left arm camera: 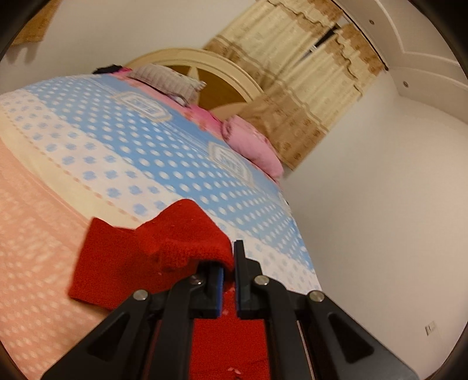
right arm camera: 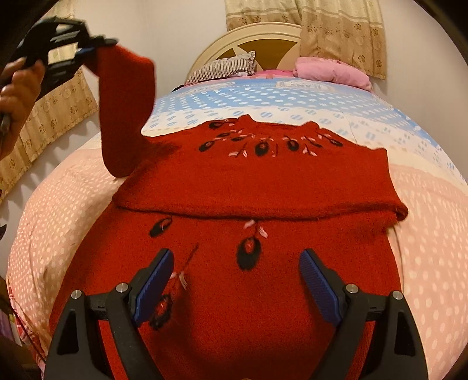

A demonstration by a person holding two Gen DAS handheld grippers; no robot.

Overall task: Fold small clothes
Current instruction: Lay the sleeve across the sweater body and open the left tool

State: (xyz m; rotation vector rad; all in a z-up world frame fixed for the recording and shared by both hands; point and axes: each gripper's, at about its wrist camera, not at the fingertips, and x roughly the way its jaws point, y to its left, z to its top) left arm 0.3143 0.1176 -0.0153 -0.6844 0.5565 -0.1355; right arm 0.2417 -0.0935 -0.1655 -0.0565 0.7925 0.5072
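Note:
A red knitted sweater [right arm camera: 263,181] with black and pink embroidery lies flat on the bed, neck toward the headboard. A red band of it is folded across the chest. Its left sleeve [right arm camera: 125,111] hangs lifted off the bed, and my left gripper [right arm camera: 99,43] is shut on the cuff, held by a hand [right arm camera: 17,87]. In the left wrist view the red sleeve [left arm camera: 163,248] drapes over the left finger of that gripper [left arm camera: 231,263]. My right gripper [right arm camera: 237,257] hovers open over the sweater's lower half, with nothing between its blue pads [right arm camera: 318,286].
The bedspread [right arm camera: 424,233] is dotted pink near me and dotted blue farther back. A striped pillow [right arm camera: 225,68] and a pink pillow [right arm camera: 330,71] lie by the cream headboard [right arm camera: 263,32]. Beige curtains [right arm camera: 336,26] hang behind. A white wall [left arm camera: 380,204] runs along the bed's side.

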